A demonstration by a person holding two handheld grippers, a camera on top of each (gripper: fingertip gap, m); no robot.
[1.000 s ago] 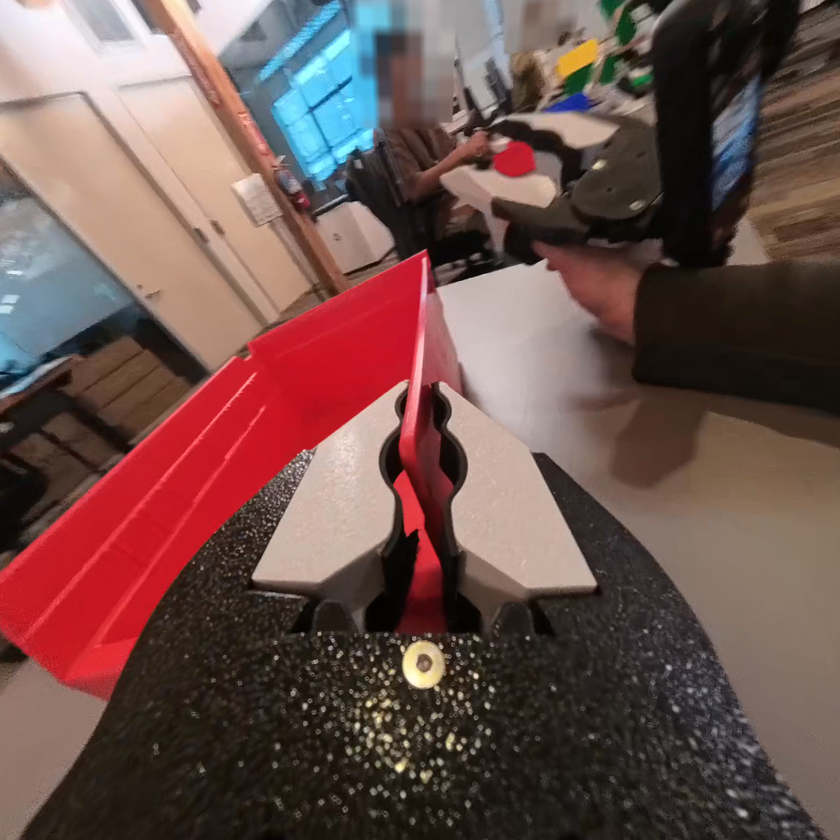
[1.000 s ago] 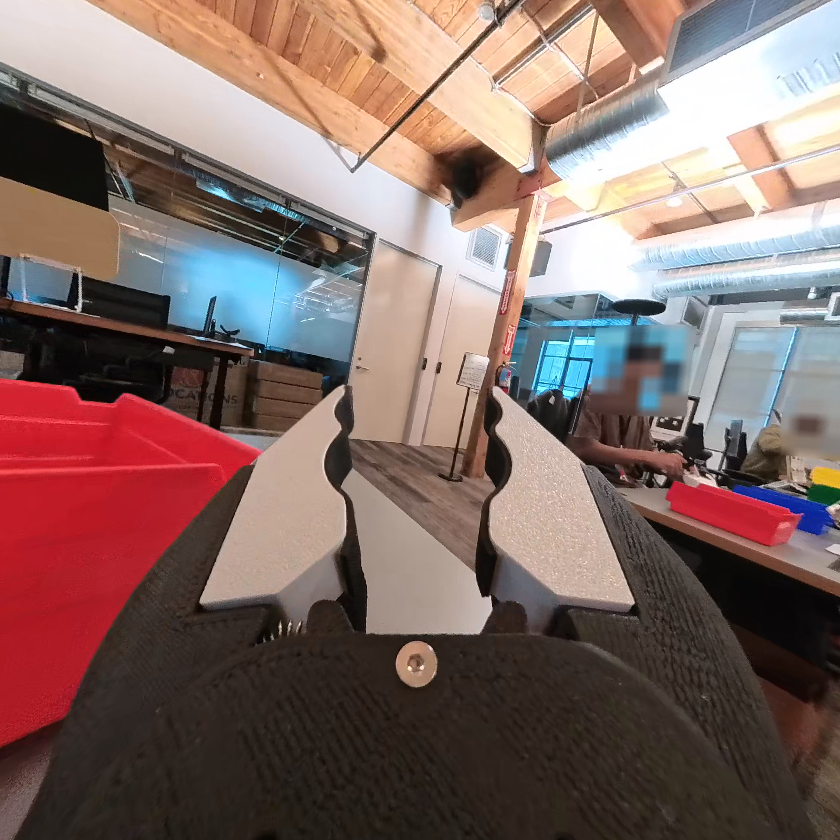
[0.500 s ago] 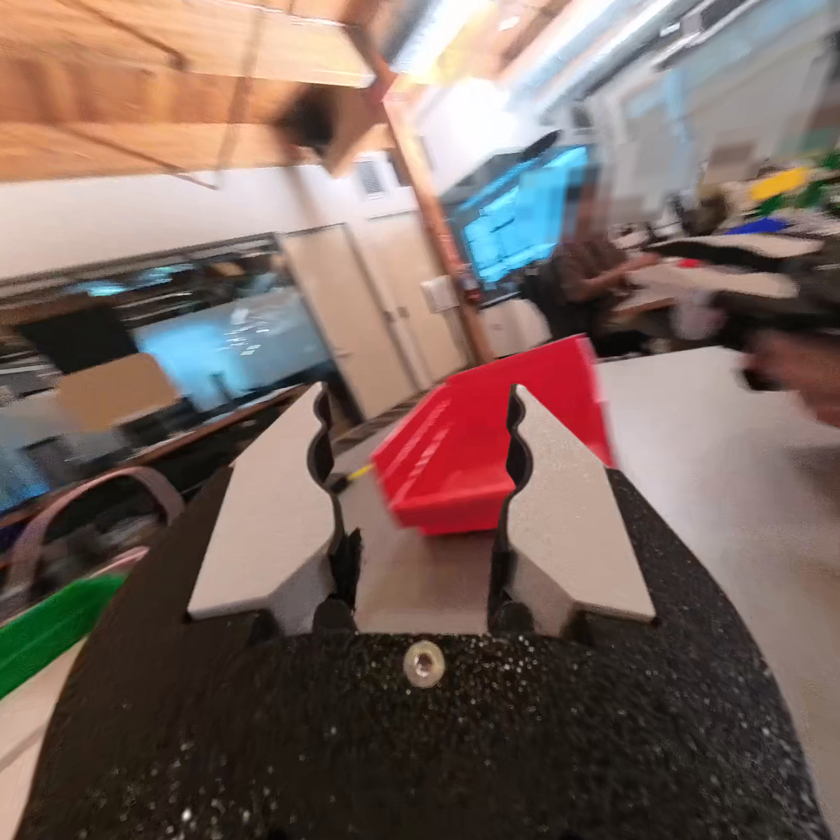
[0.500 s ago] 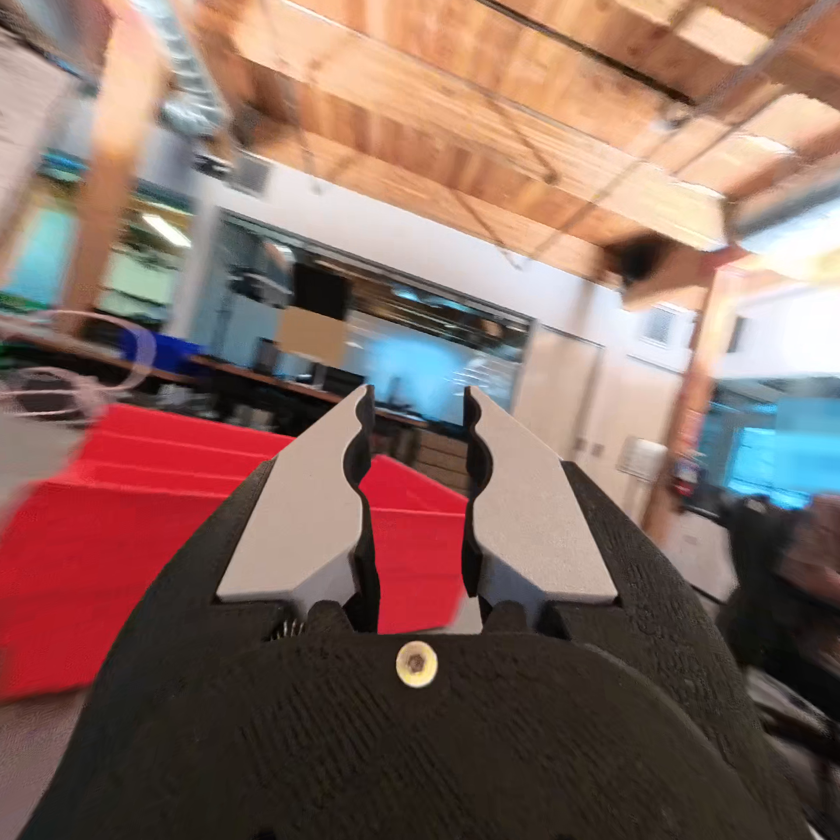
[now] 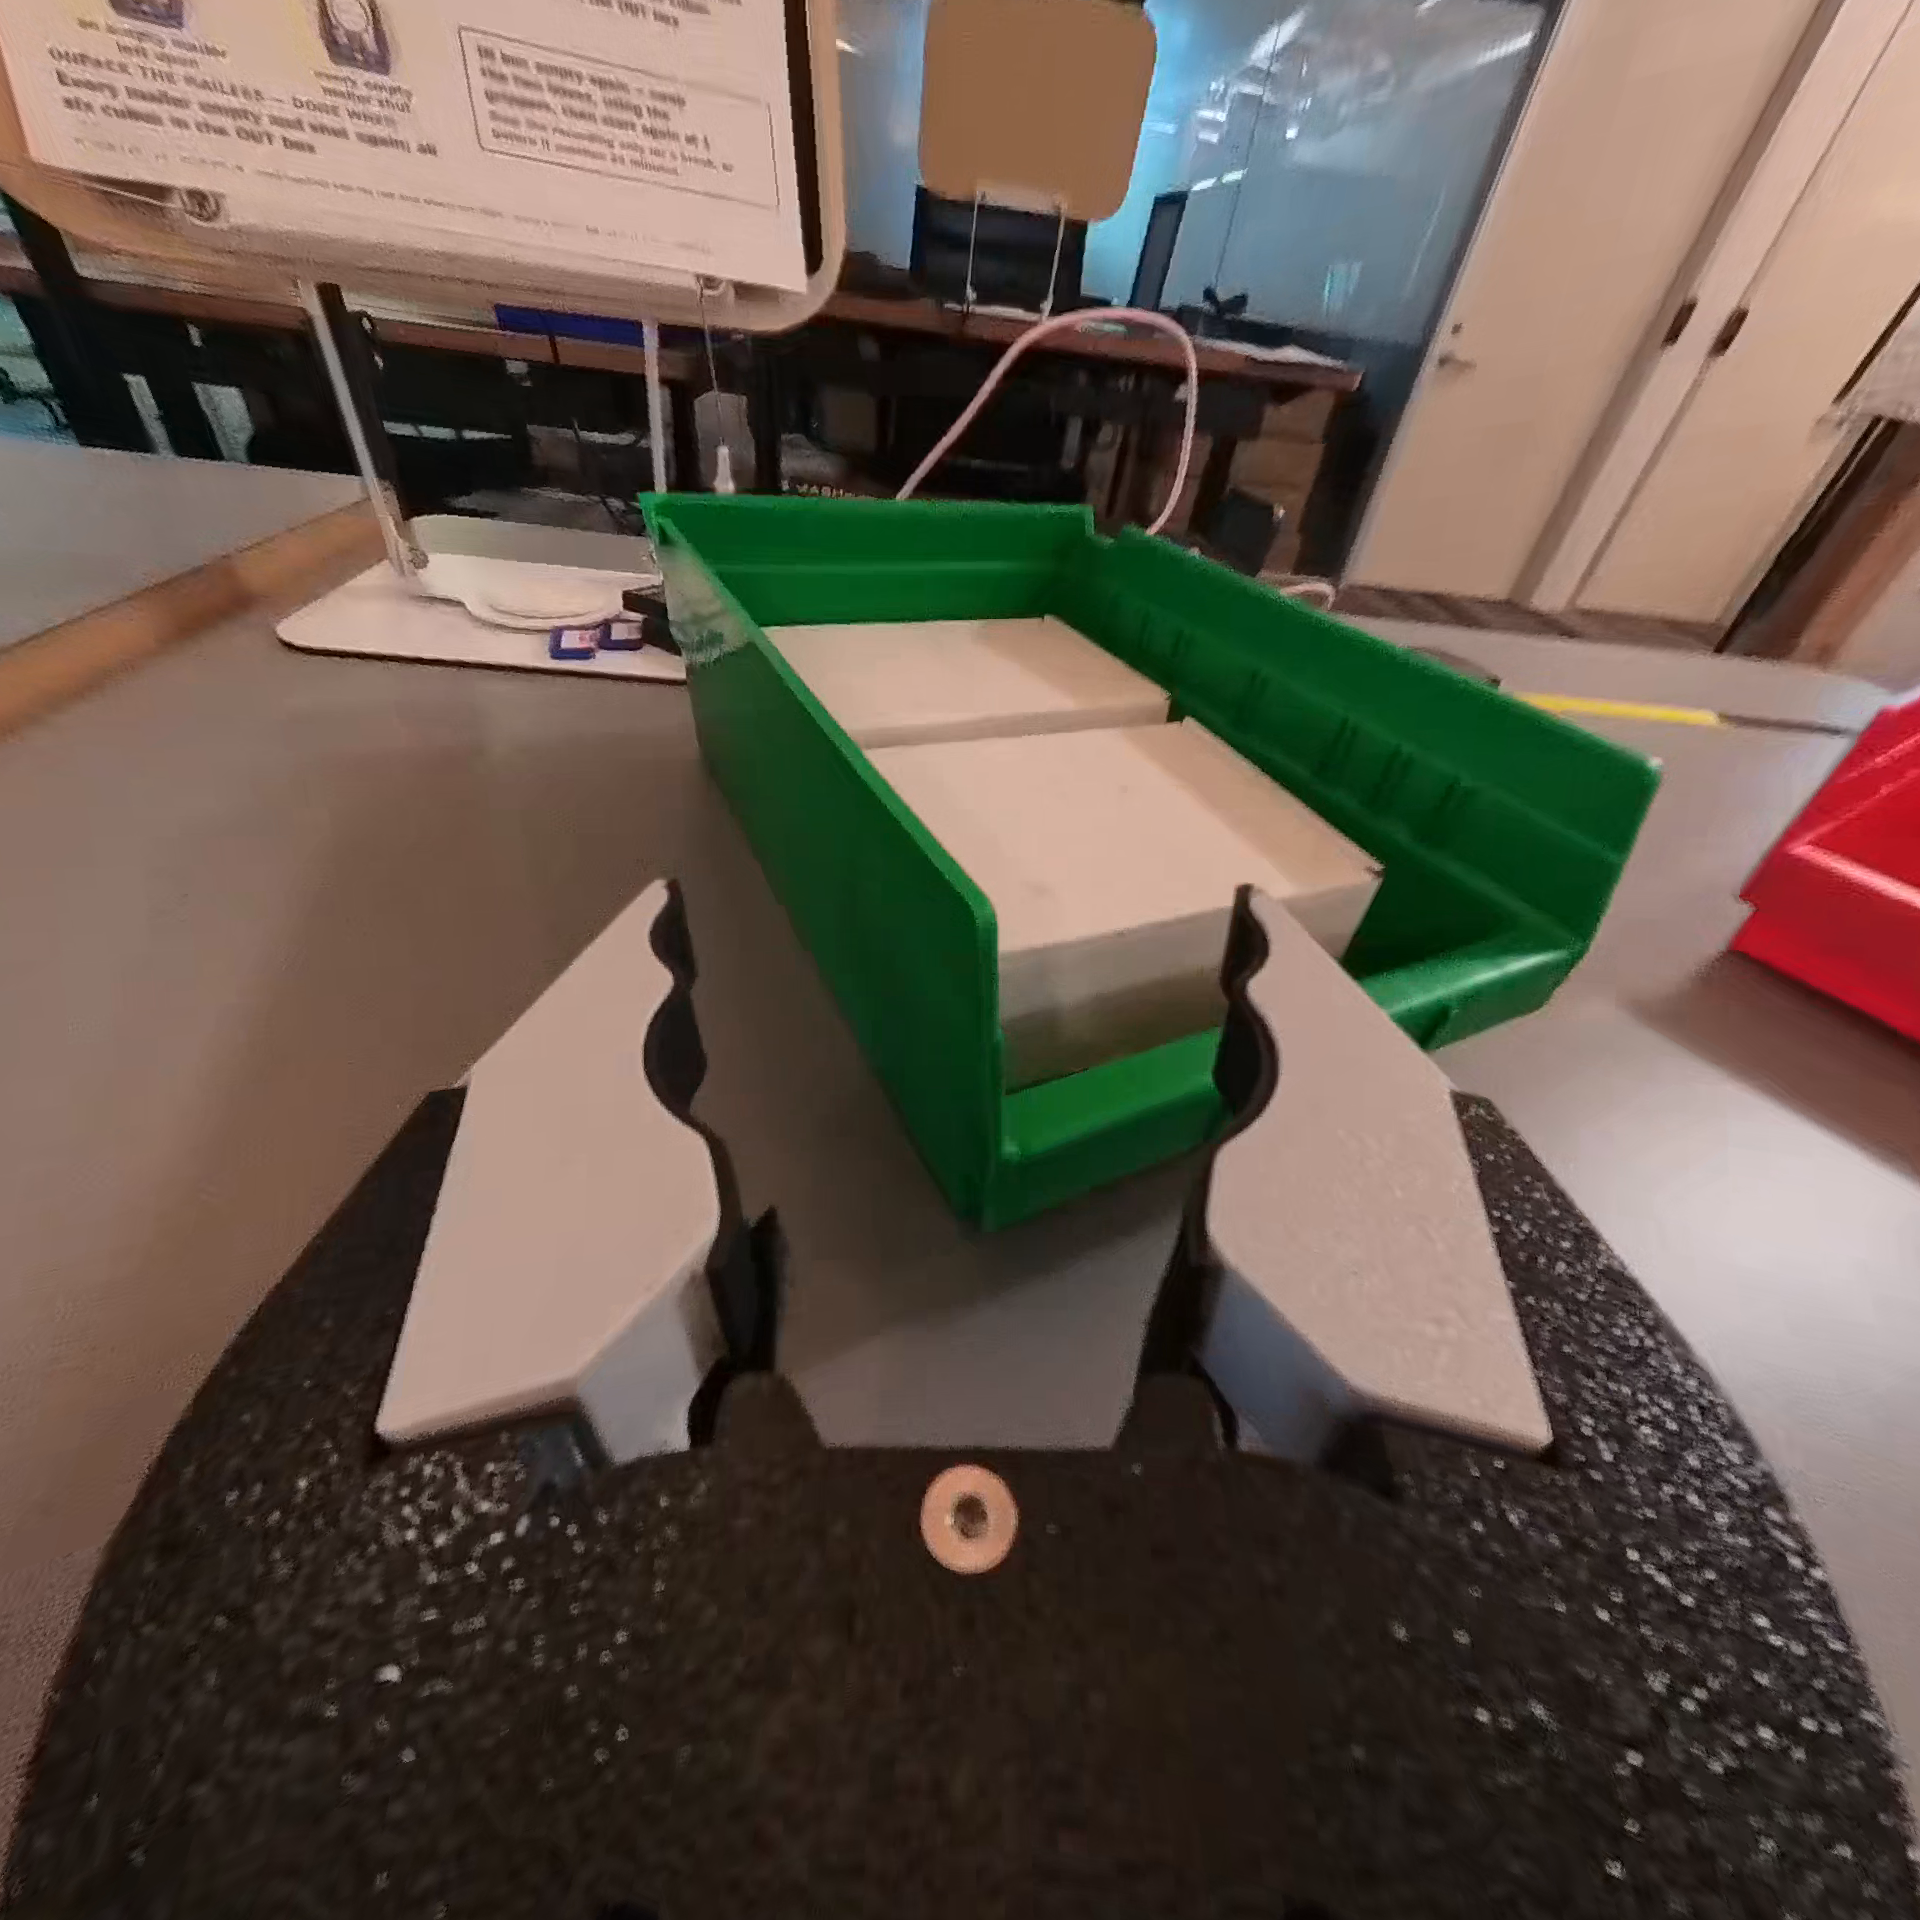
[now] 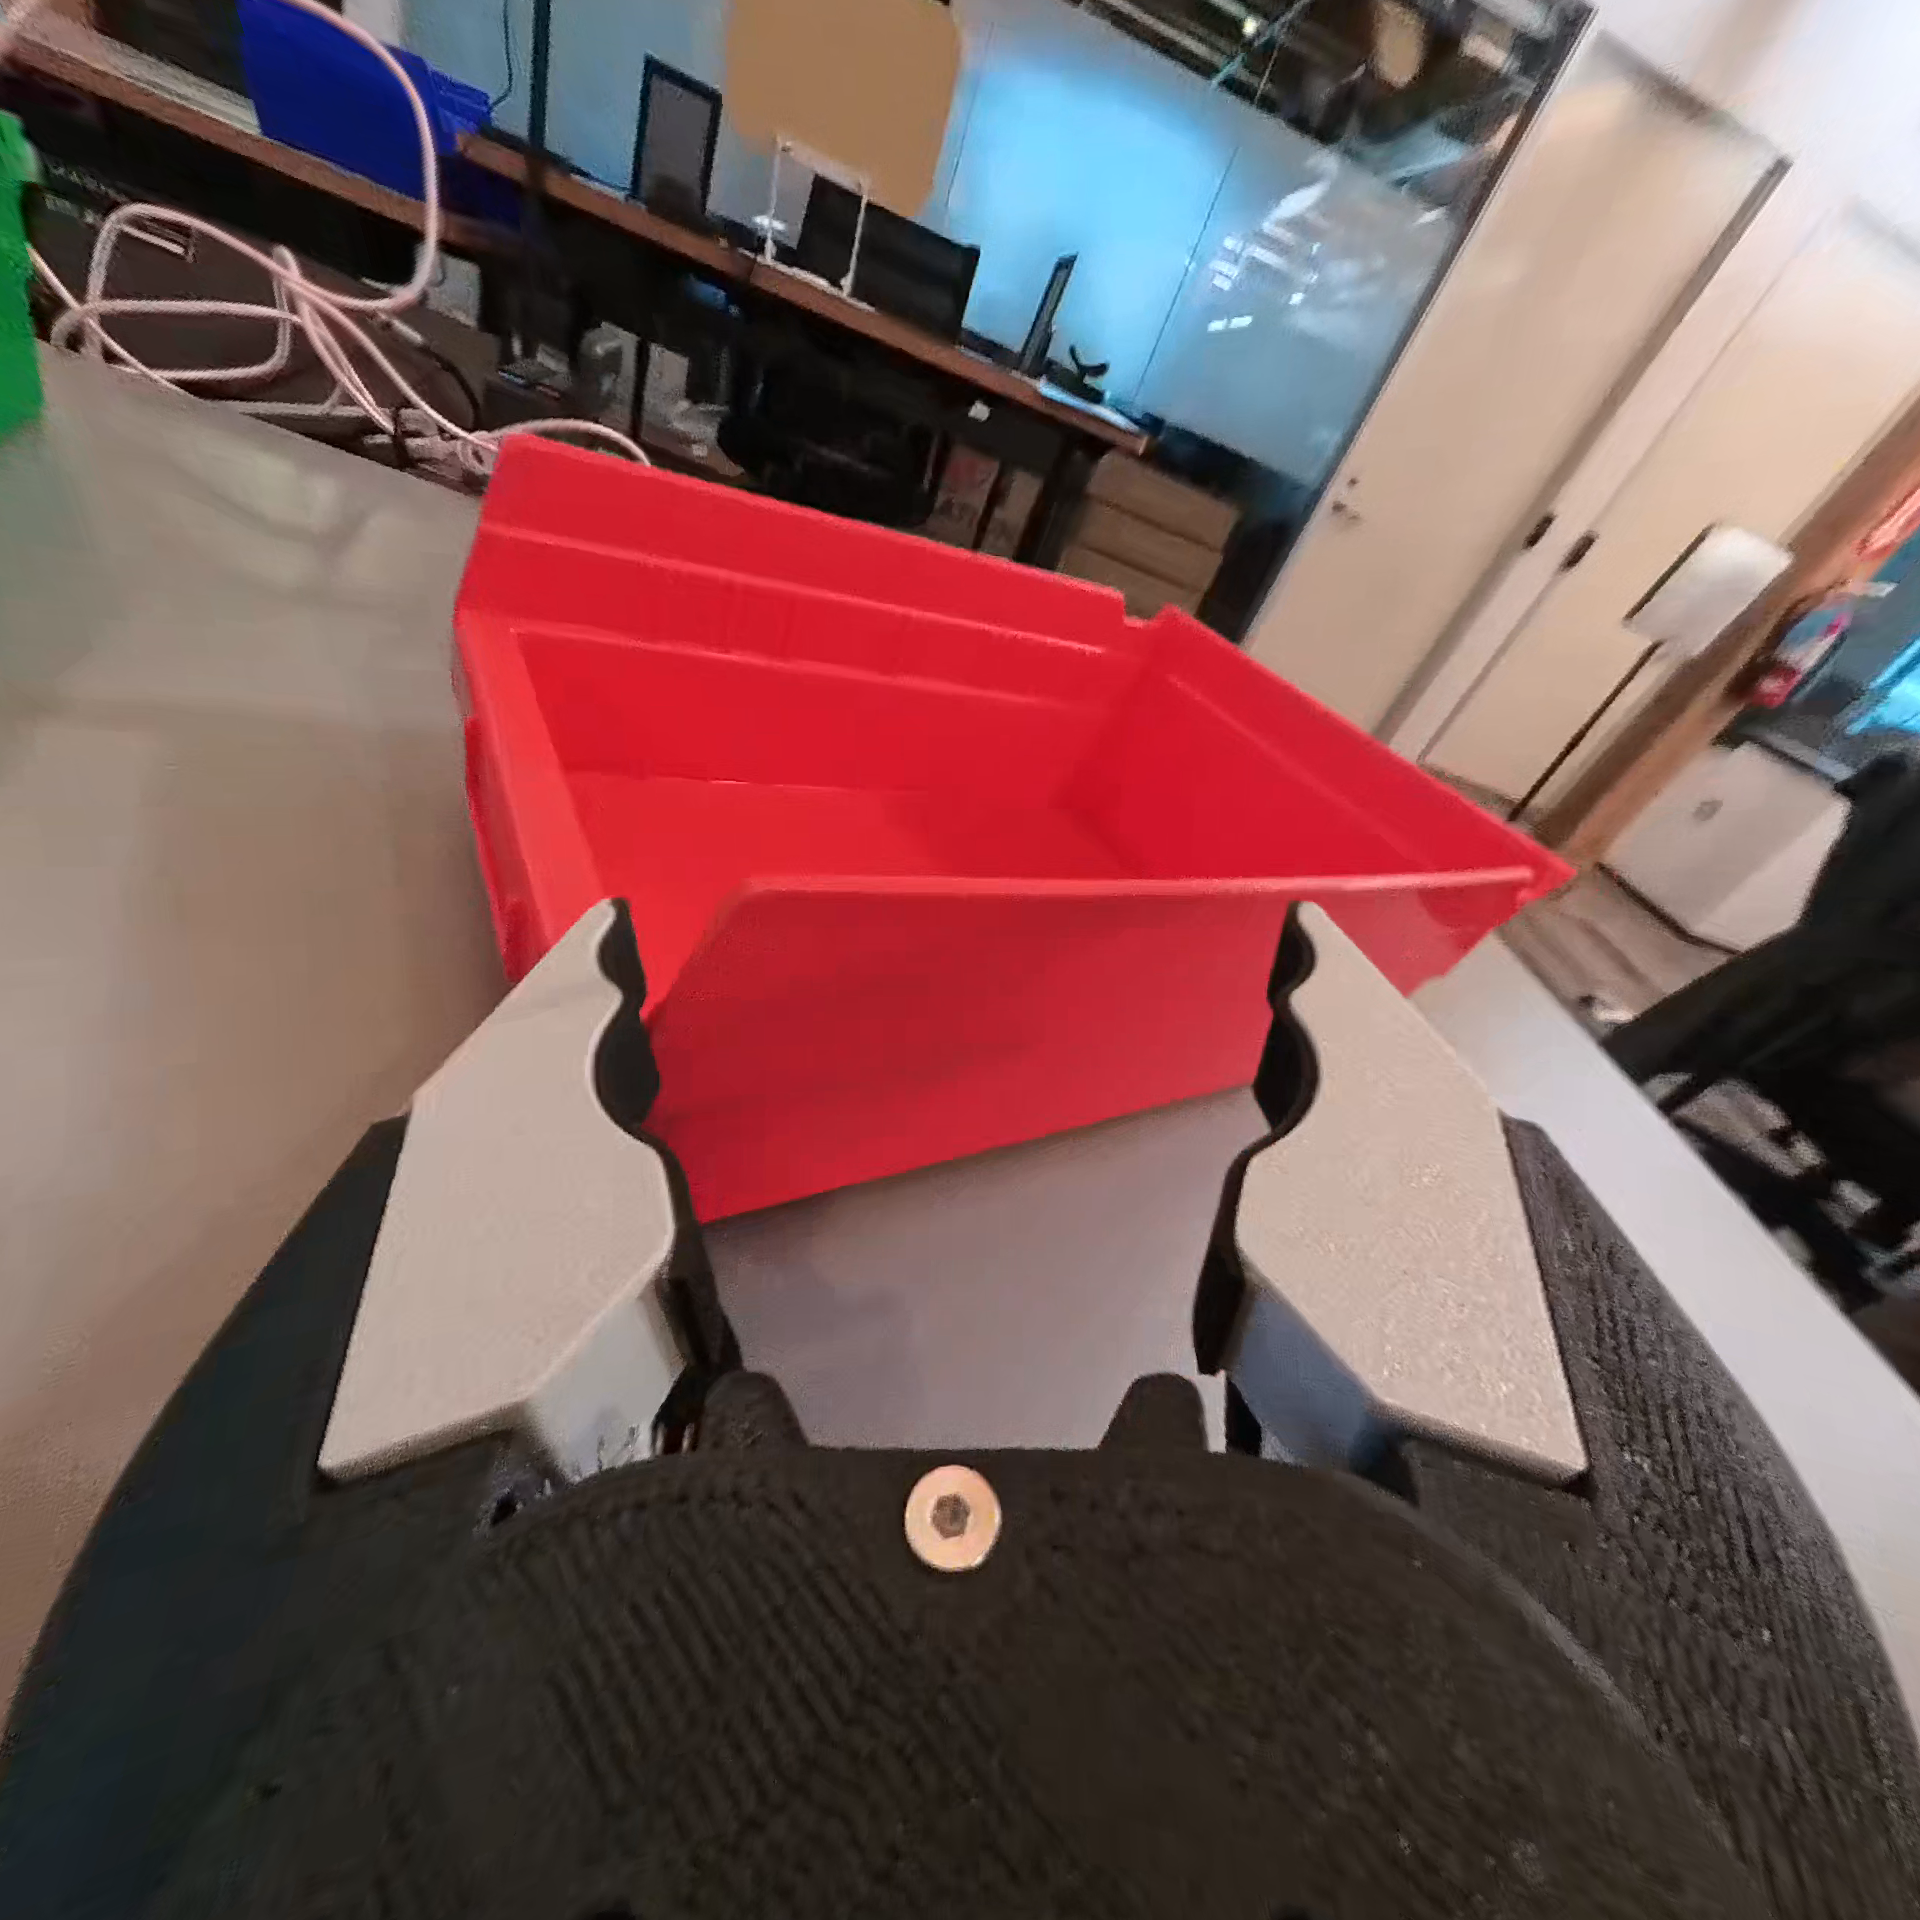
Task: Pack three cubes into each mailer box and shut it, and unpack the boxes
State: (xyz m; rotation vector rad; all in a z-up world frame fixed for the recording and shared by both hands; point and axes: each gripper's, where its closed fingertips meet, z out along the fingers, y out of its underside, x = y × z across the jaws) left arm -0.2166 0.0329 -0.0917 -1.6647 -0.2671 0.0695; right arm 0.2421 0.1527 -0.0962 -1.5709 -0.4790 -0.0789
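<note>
In the left wrist view a green bin (image 5: 862, 862) stands on the grey table and holds two shut pale mailer boxes, a near one (image 5: 1101, 842) and a far one (image 5: 966, 670). My left gripper (image 5: 961, 935) is open and empty, just short of the bin's near end. In the right wrist view a red bin (image 6: 935, 997) stands on the table with no cubes showing inside. My right gripper (image 6: 956, 951) is open wide and empty, just in front of the red bin's near wall.
A printed sheet on a stand (image 5: 416, 114) with a white base (image 5: 468, 613) stands behind and left of the green bin. The red bin's corner (image 5: 1849, 914) shows at the right. Pink cables (image 6: 260, 301) lie beyond the table's far edge. The table's right edge (image 6: 1662, 1122) is close.
My left gripper let go of the red bin's wall, opened wide and swung left to face the green bin. My right gripper swung down to face the red bin and opened wider.
</note>
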